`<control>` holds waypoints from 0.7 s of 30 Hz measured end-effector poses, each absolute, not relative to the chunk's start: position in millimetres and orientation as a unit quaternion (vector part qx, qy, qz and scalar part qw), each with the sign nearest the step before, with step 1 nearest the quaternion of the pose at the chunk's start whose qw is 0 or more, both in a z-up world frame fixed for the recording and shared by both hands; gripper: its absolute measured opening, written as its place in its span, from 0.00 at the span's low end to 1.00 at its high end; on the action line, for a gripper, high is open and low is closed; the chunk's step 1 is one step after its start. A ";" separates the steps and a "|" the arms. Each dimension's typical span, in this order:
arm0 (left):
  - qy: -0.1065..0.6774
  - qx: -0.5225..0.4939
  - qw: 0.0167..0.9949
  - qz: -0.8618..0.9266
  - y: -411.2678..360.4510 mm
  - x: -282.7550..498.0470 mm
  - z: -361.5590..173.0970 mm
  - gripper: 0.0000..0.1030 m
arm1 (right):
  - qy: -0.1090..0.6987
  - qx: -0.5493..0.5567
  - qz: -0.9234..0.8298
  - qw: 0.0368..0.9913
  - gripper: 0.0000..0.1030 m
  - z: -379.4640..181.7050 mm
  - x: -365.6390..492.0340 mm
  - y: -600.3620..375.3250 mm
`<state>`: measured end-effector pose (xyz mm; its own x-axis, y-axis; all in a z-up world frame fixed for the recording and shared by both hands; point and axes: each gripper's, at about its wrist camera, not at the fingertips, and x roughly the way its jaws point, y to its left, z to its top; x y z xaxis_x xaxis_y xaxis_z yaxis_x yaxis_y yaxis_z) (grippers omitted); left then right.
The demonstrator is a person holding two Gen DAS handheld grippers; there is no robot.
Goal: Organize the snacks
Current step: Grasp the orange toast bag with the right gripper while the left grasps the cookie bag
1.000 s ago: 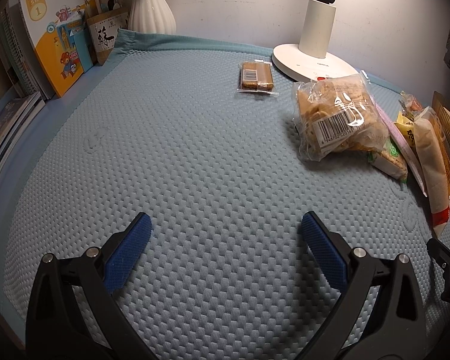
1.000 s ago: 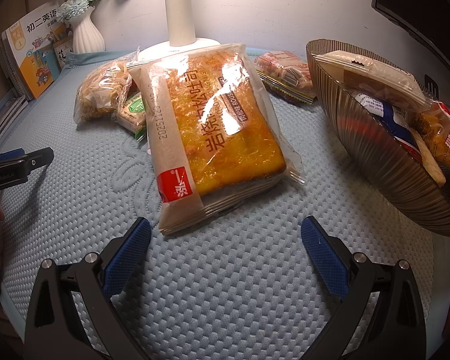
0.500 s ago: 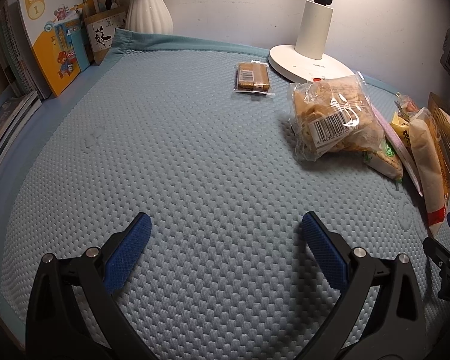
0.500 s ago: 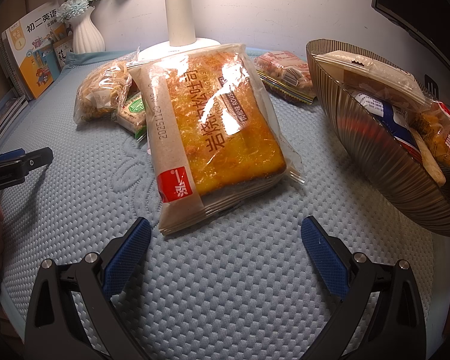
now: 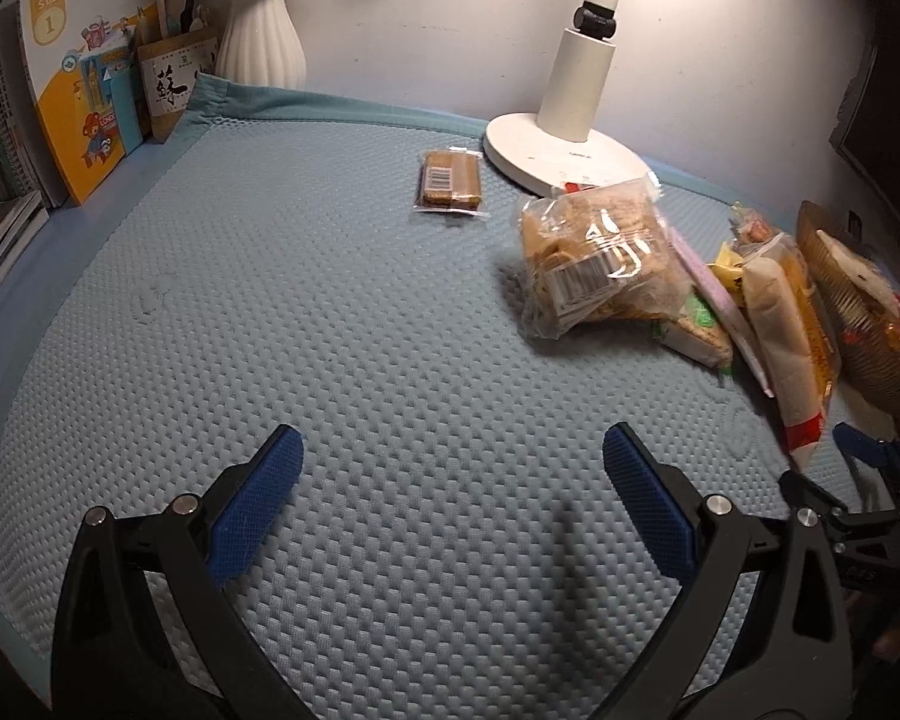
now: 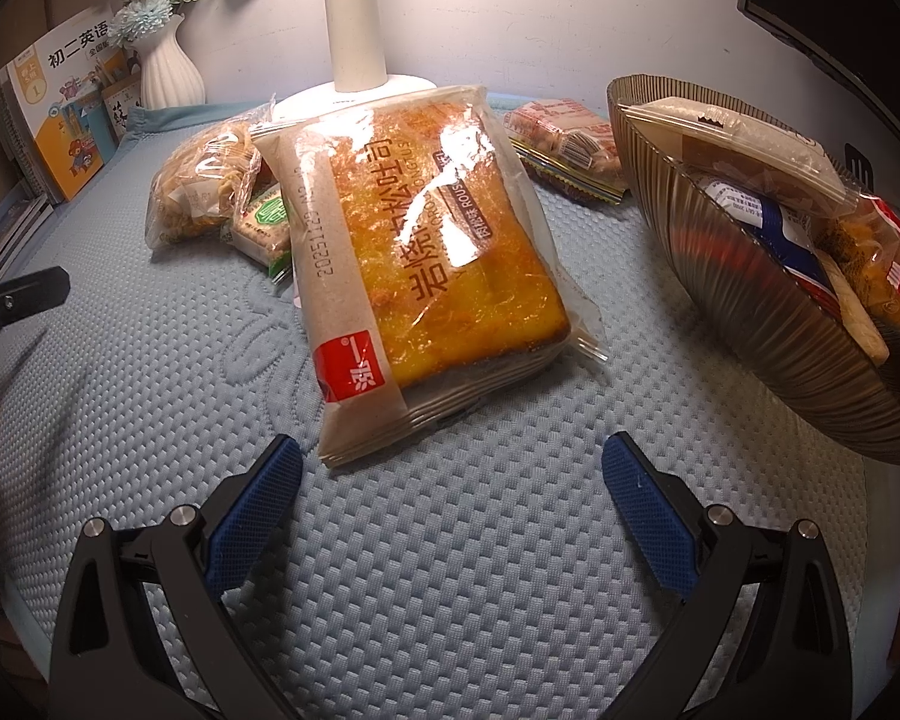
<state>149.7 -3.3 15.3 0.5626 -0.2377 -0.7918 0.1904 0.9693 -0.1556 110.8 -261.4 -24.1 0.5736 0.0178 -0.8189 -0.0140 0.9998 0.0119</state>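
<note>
Snacks: bread packet (image 6: 432, 264) mid-counter beside basket (image 6: 750, 312); right hand-held gripper (image 6: 450, 498) wide open, empty, aligned for pickup; left hand-held gripper (image 5: 450, 486) likewise open, empty.

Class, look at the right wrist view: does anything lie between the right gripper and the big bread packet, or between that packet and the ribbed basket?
Nothing visible does. The right gripper, jaws open, faces the bread packet across bare blue mat. Between the packet and the ribbed basket to its right, only bare mat shows.
</note>
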 end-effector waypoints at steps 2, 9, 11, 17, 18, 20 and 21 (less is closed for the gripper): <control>0.449 -0.031 0.880 -0.154 -6.2 149.4 31.9 0.97 | 0.495 -0.006 0.019 0.869 0.95 -21.2 106.8 -260.6; 0.419 0.104 0.869 -0.244 -42.7 165.7 69.3 0.97 | 0.458 0.009 0.035 0.888 0.95 5.2 88.3 -264.5; 0.398 0.154 0.865 -0.264 -52.5 171.1 66.4 0.97 | 0.436 0.013 0.033 0.899 0.95 17.6 94.2 -262.4; 0.390 0.146 0.849 -0.325 -67.0 217.8 51.3 0.97 | 0.444 0.047 0.041 0.894 0.95 14.2 141.9 -257.4; 0.392 0.145 0.844 -0.337 -70.0 224.7 47.8 0.97 | 0.444 0.044 0.037 0.894 0.95 11.7 148.0 -255.8; 0.389 0.169 0.836 -0.347 -78.3 234.2 39.2 0.97 | 0.442 0.030 0.024 0.896 0.95 7.3 158.8 -250.3; 0.387 0.178 0.835 -0.347 -81.7 238.7 35.2 0.97 | 0.438 0.022 0.019 0.899 0.95 5.5 162.2 -248.9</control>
